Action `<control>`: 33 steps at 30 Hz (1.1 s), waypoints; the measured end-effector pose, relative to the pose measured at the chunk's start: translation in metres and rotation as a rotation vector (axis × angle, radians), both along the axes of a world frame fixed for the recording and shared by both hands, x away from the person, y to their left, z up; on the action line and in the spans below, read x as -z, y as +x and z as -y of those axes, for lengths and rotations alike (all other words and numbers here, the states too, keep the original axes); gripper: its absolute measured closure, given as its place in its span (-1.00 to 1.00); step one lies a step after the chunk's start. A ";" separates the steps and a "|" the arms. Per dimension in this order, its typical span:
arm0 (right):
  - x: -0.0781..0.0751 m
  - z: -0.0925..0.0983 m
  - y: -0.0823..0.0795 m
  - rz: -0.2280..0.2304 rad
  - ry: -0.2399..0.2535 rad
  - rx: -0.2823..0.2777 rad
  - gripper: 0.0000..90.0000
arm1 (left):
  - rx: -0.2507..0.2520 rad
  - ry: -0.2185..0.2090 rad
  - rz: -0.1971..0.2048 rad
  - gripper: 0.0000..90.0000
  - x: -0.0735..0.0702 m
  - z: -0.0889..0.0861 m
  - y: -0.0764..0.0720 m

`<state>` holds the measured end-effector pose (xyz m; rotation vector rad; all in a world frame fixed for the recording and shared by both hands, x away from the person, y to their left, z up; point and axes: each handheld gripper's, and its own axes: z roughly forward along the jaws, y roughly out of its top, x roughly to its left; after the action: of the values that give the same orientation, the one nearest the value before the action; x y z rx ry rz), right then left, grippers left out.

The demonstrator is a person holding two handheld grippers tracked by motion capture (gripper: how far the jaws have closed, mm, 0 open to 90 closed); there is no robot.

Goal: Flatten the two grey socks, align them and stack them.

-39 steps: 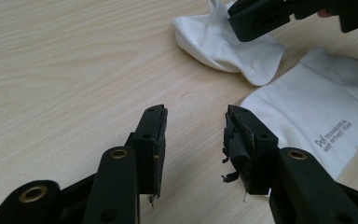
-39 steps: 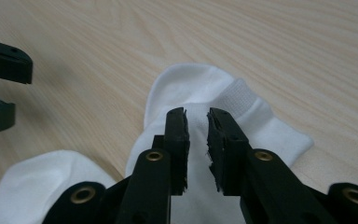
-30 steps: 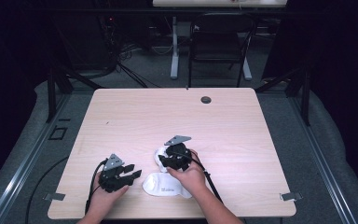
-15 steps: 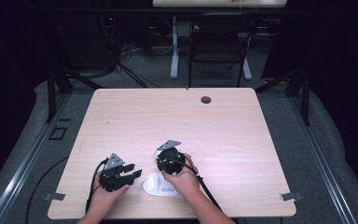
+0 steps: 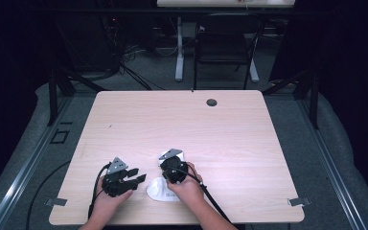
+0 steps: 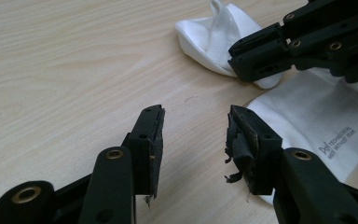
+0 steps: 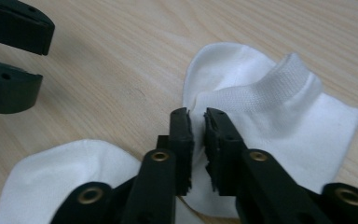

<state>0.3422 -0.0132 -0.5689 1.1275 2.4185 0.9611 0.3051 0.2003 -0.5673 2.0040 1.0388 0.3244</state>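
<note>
A white sock [image 7: 270, 116] is shown lying crumpled on the bench [image 5: 182, 124] near its front edge, its ribbed cuff raised and folded over. A second white sock [image 6: 317, 130], printed with small lettering, is laid flat just beside it. The right claw [image 7: 198, 116] is set at the edge of the first sock, jaws nearly closed; whether cloth is pinched between them cannot be told. Such placement is judged to serve lifting or pairing. The left claw [image 6: 196, 133] is held wide open and empty over bare wood, beside the flat sock.
</note>
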 end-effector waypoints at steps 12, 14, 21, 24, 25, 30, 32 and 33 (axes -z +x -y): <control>-0.013 0.014 -0.002 0.008 0.065 0.009 0.98 | 0.018 0.025 0.017 0.29 -0.001 0.006 0.002; -0.018 0.015 -0.004 0.016 0.074 0.000 0.98 | 0.015 0.018 0.020 0.41 -0.004 0.007 0.007; -0.027 0.021 -0.006 0.037 0.085 -0.011 0.99 | 0.032 0.052 0.049 0.90 -0.016 0.027 0.030; -0.029 0.024 -0.006 0.037 0.083 -0.016 0.99 | 0.040 0.058 0.028 0.99 -0.014 0.041 0.039; -0.029 0.024 -0.006 0.044 0.087 -0.014 0.99 | 0.046 0.065 0.030 0.99 -0.014 0.045 0.042; -0.032 0.027 -0.005 0.060 0.100 -0.010 0.99 | 0.046 0.091 0.028 1.00 -0.012 0.058 0.052; -0.034 0.030 -0.006 0.060 0.096 -0.008 0.99 | 0.043 0.096 0.024 1.00 -0.010 0.059 0.055; -0.035 0.031 -0.006 0.061 0.098 -0.010 0.99 | 0.036 0.101 0.023 1.00 -0.007 0.060 0.056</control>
<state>0.3365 -0.0439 -0.5342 1.1037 2.3535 1.1120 0.3611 0.1398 -0.5599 2.1015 0.9880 0.3866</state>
